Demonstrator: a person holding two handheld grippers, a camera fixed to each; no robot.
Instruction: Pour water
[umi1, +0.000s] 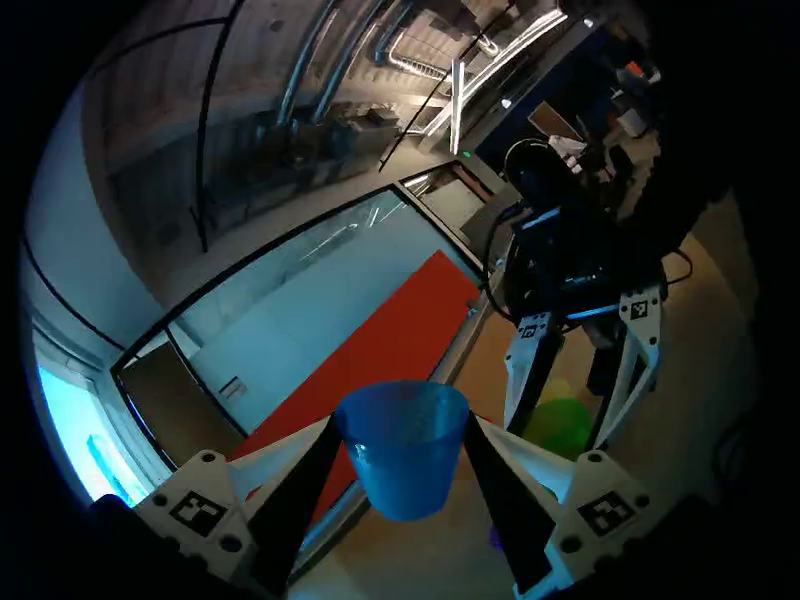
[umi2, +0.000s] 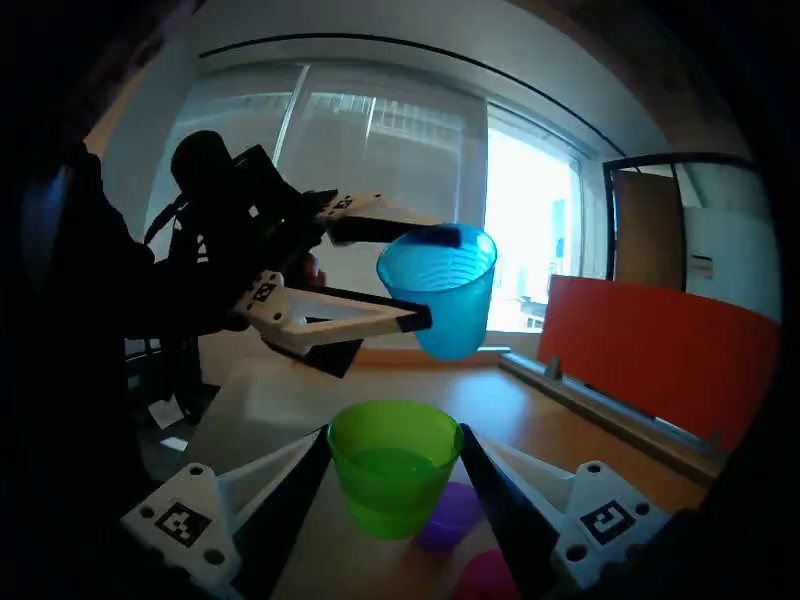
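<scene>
Left gripper view first: the left gripper (umi1: 402, 430) has its two fingers clamped on a blue cup (umi1: 402, 455), one finger on each side wall just under the rim. The cup sits bottom centre of the frame, right between the fingertips, mouth facing up. Off to the right and a bit higher is the right gripper (umi1: 558, 430), pointing down, with a green cup (umi1: 565, 415) between its fingers. Behind the blue cup a red panel (umi1: 395, 335) runs diagonally up to the right, next to a wooden table (umi1: 490, 360).

Right gripper view: the green cup is bottom centre, pinched between this gripper's own fingers, which press on both walls, so the jaws are closed on it. It looks like there's some liquid inside, though it's hard to be sure. The blue cup hangs above it, centre frame and slightly right, tilted a bit, held from the left by the other gripper with a finger on the top and bottom of its wall. A purple cup (umi2: 450, 515) sits on the table just behind the green one, with something pink (umi2: 487, 577) at the bottom edge. The red panel is on the right.
</scene>
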